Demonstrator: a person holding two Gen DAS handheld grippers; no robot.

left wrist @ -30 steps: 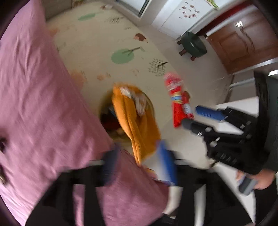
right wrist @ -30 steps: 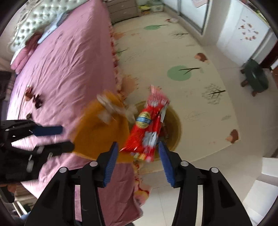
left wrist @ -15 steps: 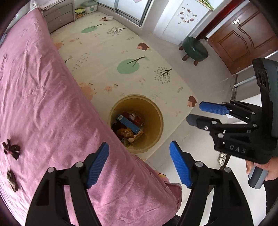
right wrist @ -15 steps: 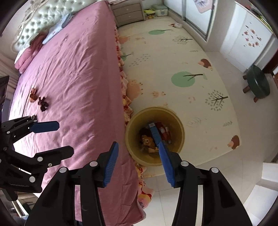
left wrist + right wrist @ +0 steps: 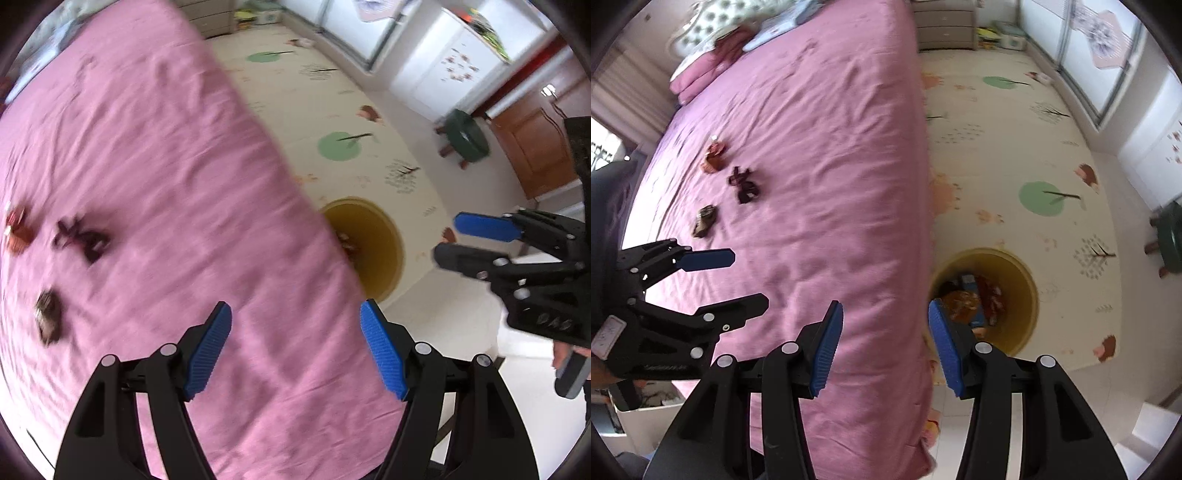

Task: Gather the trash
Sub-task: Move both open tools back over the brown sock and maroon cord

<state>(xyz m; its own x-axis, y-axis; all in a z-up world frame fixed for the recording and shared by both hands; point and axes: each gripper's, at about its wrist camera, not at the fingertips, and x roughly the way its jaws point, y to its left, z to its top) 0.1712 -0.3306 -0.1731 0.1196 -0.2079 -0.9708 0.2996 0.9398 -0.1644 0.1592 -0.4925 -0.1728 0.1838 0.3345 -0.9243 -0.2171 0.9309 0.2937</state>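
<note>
Nearest, the left gripper hangs over the pink bed, fingers apart and empty. The right gripper straddles the bed edge, fingers also apart, nothing between them. Beyond, three scraps of trash lie close together on the bed: a brown wrapper, a dark one, a reddish one. The yellow bin stands on the floor beside the bed. The likely risk: light wrappers on soft, wrinkled bedding may slip, or the fingers may pinch sheet instead.
</note>
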